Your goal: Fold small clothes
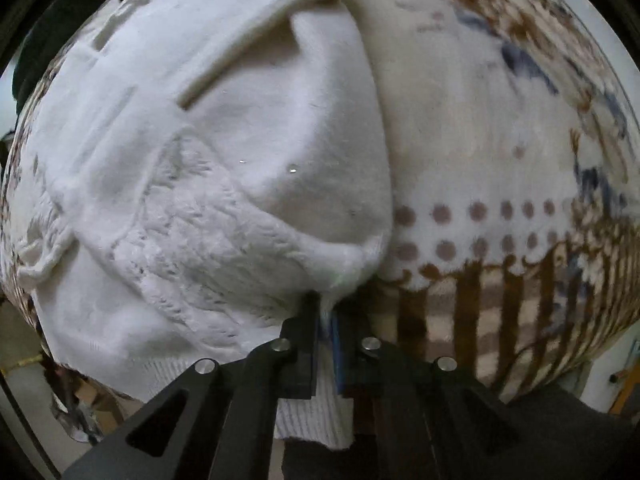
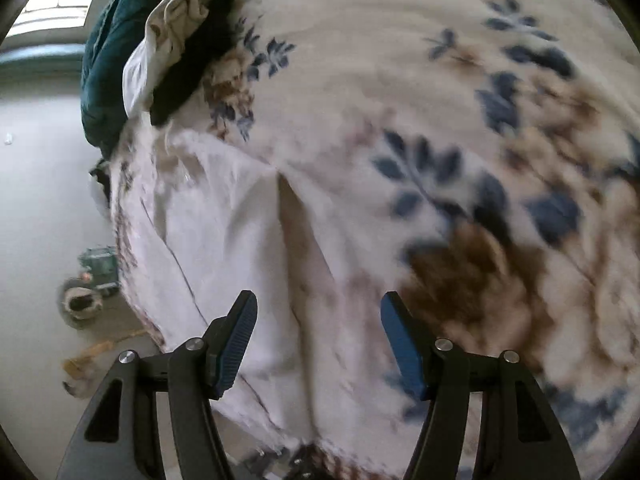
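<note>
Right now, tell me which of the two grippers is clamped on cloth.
The left gripper: its jaws pinch the white knitted garment's ribbed hem. The right gripper hangs open over the flowered blanket, holding nothing.

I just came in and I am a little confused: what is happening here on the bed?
A person is folding a white knit sweater on a floral blanket. The left gripper is shut on the sweater's ribbed hem. The right gripper is open above the cloth, holding nothing. More clothes wait in a pile.
</note>
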`<action>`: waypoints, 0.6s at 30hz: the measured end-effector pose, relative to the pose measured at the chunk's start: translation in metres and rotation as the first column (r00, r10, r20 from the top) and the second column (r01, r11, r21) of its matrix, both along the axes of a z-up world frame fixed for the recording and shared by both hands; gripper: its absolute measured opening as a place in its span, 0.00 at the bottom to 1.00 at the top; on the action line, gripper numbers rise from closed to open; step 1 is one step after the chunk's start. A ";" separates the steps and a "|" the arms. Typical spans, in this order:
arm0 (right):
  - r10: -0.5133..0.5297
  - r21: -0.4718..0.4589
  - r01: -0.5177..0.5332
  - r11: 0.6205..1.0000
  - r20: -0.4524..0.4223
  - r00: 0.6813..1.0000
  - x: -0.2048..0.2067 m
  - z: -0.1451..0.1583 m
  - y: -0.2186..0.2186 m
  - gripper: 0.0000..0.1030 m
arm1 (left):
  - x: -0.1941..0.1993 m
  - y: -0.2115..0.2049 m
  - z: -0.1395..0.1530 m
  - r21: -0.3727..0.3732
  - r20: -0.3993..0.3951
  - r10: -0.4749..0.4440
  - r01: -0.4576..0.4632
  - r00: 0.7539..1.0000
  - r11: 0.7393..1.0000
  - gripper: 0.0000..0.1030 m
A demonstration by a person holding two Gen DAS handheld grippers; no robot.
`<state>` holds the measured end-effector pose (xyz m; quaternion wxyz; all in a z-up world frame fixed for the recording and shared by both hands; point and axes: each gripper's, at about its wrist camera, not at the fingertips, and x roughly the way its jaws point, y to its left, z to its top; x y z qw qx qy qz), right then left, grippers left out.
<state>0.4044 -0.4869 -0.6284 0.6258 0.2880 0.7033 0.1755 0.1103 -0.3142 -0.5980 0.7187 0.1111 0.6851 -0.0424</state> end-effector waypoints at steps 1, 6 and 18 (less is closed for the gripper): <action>0.002 0.011 -0.002 1.000 -0.005 1.000 0.013 -0.007 0.007 0.64 | 0.000 0.004 0.007 -0.011 0.005 0.022 -0.022 1.000 1.000 0.03; 0.062 0.101 -0.055 0.993 -0.065 0.996 0.065 -0.048 0.051 0.64 | -0.003 0.023 0.047 -0.053 0.029 0.126 -0.125 0.992 0.991 0.03; 0.123 0.122 -0.112 0.986 -0.086 0.989 0.073 -0.066 0.078 0.63 | 0.003 0.073 0.096 -0.120 0.063 0.273 -0.265 0.960 0.957 0.03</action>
